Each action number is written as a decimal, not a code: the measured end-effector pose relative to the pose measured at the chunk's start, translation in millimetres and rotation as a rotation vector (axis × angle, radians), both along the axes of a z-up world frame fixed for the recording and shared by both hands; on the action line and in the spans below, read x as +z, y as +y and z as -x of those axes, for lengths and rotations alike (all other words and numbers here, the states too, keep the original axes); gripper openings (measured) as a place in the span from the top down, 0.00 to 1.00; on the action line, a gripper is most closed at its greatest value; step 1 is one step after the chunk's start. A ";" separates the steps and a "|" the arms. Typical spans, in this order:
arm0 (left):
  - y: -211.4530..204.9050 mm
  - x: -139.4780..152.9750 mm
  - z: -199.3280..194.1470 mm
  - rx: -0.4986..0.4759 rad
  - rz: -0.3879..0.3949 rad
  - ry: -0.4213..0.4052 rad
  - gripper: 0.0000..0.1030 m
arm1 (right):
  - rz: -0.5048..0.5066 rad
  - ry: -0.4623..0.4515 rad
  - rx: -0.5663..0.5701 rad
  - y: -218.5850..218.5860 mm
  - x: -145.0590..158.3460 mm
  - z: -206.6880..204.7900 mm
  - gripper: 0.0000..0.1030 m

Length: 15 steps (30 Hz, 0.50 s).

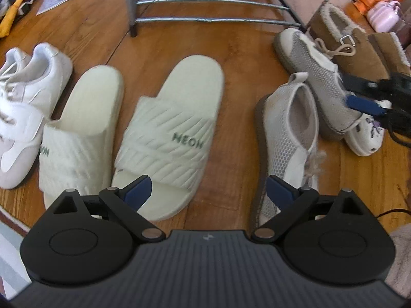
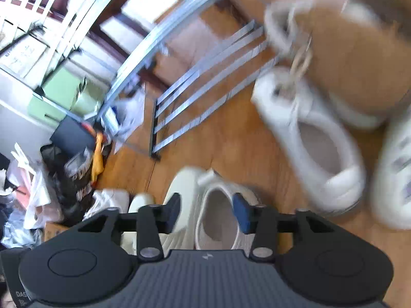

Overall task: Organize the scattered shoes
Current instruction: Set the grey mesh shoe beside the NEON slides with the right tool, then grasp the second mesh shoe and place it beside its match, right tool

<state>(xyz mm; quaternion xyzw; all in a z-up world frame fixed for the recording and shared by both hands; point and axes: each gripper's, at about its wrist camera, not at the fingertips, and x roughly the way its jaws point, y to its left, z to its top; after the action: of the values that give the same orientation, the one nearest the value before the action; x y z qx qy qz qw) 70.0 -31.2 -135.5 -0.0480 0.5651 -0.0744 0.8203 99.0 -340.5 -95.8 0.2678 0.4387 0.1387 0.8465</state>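
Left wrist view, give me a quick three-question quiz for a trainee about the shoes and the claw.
1. True or false: the left claw is shut on a slide.
2. Which word is printed on the strap of the slide nearest the claw? A) NEON B) NOVA C) NIKE
3. Fill in: in this view, the white sneaker lies at the far ___ of the row of shoes.

Key: 1 false, its fingers stand wide apart; 2 A; 3 left.

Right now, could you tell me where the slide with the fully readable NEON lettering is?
In the left wrist view, the NEON slide lies centre on the wooden floor, between its twin slide and a white mesh sneaker.
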 end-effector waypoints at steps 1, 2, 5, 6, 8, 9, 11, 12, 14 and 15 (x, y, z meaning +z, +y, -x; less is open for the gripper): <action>-2.0 1.4 -2.0 -0.006 0.002 -0.003 0.06 | 0.085 -0.016 -0.038 -6.3 6.8 7.1 0.40; -6.2 3.5 -6.0 -0.019 0.003 -0.011 0.06 | 0.183 -0.030 -0.082 -12.7 13.0 14.5 0.40; -22.0 9.4 -19.9 -0.067 0.008 -0.035 0.06 | 0.215 0.059 -0.140 -25.2 2.9 12.5 0.40; -28.9 10.8 -25.2 -0.089 0.014 -0.041 0.06 | 0.182 0.102 -0.154 -30.9 -2.8 8.7 0.42; -42.7 12.8 -37.6 -0.136 0.033 -0.052 0.06 | 0.124 0.150 -0.179 -36.9 -8.5 3.3 0.44; -46.4 13.2 -42.8 -0.146 0.037 -0.058 0.06 | 0.112 0.163 -0.191 -38.3 -9.6 1.1 0.45; -50.3 13.6 -51.9 -0.146 0.041 -0.068 0.06 | 0.119 0.189 -0.245 -42.2 -10.6 -3.4 0.45; -50.6 13.8 -55.6 -0.137 0.042 -0.071 0.06 | 0.124 0.203 -0.273 -44.2 -11.0 -5.8 0.45; -48.2 11.3 -59.4 -0.111 0.043 -0.064 0.06 | 0.131 0.237 -0.321 -47.3 -14.2 -13.2 0.46; -46.9 10.0 -61.1 -0.097 0.044 -0.060 0.06 | 0.134 0.254 -0.343 -48.8 -16.0 -17.1 0.49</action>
<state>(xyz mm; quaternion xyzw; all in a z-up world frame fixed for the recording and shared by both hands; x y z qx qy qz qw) 131.1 -78.1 -125.5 -0.0363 0.5402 -0.1278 0.8310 116.0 -389.3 -111.8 0.2973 0.4981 -0.0718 0.8114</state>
